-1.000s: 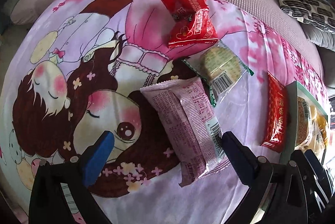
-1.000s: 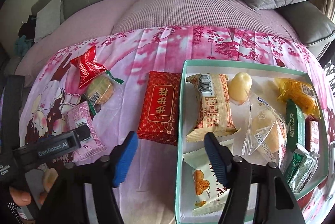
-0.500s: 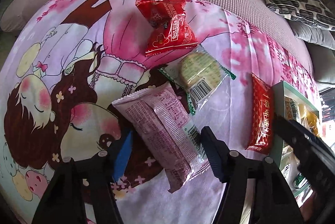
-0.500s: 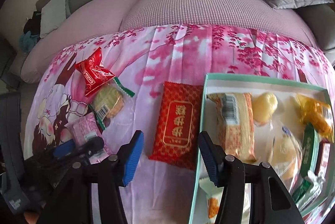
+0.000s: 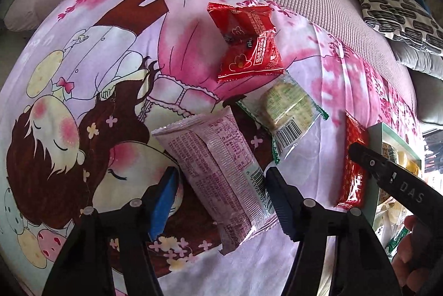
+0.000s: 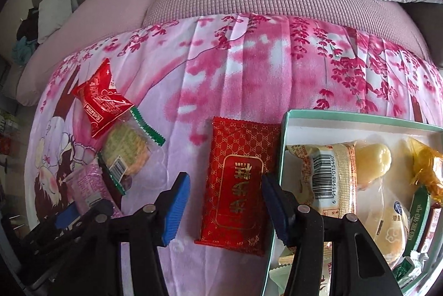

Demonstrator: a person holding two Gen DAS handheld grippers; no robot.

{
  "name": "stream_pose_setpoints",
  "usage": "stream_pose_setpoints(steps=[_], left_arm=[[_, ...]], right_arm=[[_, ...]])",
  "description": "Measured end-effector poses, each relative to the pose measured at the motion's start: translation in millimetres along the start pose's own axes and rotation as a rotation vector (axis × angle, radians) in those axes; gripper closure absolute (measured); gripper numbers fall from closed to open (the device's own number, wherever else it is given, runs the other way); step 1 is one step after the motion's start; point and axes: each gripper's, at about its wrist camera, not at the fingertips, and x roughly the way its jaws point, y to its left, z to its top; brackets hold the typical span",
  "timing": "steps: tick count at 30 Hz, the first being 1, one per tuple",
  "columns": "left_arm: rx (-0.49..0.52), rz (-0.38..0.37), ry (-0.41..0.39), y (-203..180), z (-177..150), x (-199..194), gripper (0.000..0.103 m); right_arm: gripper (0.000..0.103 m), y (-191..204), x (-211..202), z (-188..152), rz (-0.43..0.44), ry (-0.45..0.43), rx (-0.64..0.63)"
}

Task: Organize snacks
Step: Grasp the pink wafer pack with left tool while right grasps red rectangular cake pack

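Grippers [image 5: 220,192] [image 6: 225,206] steeply downward astride snack packets [image 5: 213,174]

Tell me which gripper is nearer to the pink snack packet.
Left. The left gripper straddles the pink snack packet, one finger on each side of it. The right gripper is further off, over the red packet with gold print beside the box.

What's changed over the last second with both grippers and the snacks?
Left gripper narrowed its fingers around the pink plastic snack packet. Right gripper shifted left from the teal-rimmed box to straddle the red patterned foil packet, its fingers closing in. No snack has moved.
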Motion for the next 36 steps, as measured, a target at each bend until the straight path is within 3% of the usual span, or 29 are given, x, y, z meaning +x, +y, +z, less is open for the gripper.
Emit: stream_pose_setpoints(steps=[16,23,36], left_arm=[[-0.004,-0.009,0.000,2.0,-0.7,-0.7,0.036],[-0.010,-0.013,0.002,2.8,-0.5,-0.5,0.036],[-0.019,-0.017,0.002,3.8,-0.5,0.1,0.036]], right_arm=[[0.043,19.0,16.1,12.1,-0.083,-0.015,-0.054],[0.043,11.6,20.6,21.8,-0.042,-0.006,-0.042],[0.043,0.9,14.0,15.5,-0.097,0.003,-0.029]])
